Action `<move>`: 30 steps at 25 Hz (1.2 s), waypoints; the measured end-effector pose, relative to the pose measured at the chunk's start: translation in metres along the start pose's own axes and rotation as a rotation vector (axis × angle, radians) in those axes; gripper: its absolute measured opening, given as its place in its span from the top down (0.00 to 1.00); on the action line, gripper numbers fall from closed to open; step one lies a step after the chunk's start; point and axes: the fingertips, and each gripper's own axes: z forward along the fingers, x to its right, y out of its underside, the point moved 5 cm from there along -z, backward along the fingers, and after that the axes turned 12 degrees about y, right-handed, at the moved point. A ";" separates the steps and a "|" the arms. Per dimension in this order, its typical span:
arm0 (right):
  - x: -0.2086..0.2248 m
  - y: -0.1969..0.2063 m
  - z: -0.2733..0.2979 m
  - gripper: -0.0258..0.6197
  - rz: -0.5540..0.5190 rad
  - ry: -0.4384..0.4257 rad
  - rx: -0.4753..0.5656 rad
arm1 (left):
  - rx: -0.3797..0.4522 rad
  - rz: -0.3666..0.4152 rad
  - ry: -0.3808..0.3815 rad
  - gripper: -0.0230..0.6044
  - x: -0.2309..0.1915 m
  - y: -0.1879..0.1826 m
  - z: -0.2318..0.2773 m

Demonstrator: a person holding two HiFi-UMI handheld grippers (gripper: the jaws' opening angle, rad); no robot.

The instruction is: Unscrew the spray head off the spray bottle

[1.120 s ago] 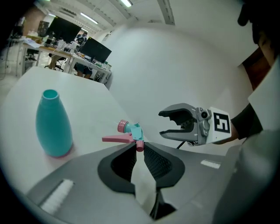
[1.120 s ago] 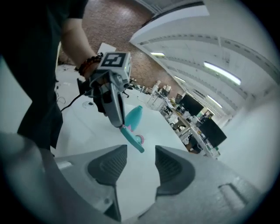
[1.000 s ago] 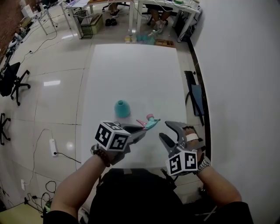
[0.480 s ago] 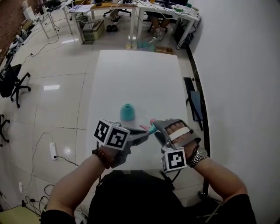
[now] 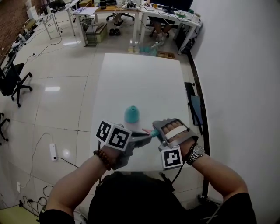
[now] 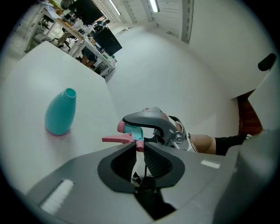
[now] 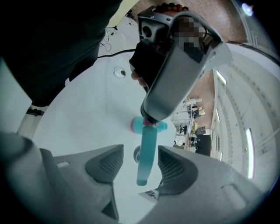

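Note:
The teal bottle (image 5: 132, 114) (image 6: 60, 112) stands upright on the white table (image 5: 140, 74) with its neck bare. The spray head (image 5: 148, 131) (image 6: 131, 133), teal with a pink trigger, is off the bottle and in the air. My left gripper (image 5: 143, 134) (image 6: 139, 146) is shut on its lower end. My right gripper (image 5: 159, 133) (image 7: 139, 164) faces it from the right. Its jaws have just been opening and stand wide, with the head's teal stem (image 7: 146, 153) between them and gaps on both sides.
A dark chair (image 5: 194, 98) stands against the table's right edge, close to the wall. Desks (image 5: 166, 8) and a wire basket (image 5: 91, 26) are beyond the far end. On the floor to the left are an office chair (image 5: 13, 81) and a power strip (image 5: 53, 149).
My right gripper has rolled over and moved left, up to the spray head. The left gripper has risen a little with the head. The bottle has not moved.

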 end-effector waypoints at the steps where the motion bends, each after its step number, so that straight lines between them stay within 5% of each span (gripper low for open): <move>1: 0.000 -0.001 0.001 0.60 -0.002 -0.006 -0.001 | 0.001 -0.003 0.002 0.85 0.000 0.000 -0.001; 11: 0.003 -0.003 0.006 0.77 -0.024 -0.002 -0.001 | 0.007 -0.015 0.002 0.85 -0.001 0.000 -0.003; 19: 0.002 -0.004 0.005 0.77 0.006 -0.005 0.002 | 0.013 0.018 -0.001 0.84 0.001 0.001 -0.003; 23: 0.000 -0.002 0.004 0.77 0.032 -0.017 0.000 | 0.033 0.030 0.005 0.62 0.002 -0.002 -0.007; 30: -0.001 0.015 0.006 0.77 0.132 -0.053 -0.029 | 0.055 0.068 -0.016 0.54 0.002 -0.006 -0.018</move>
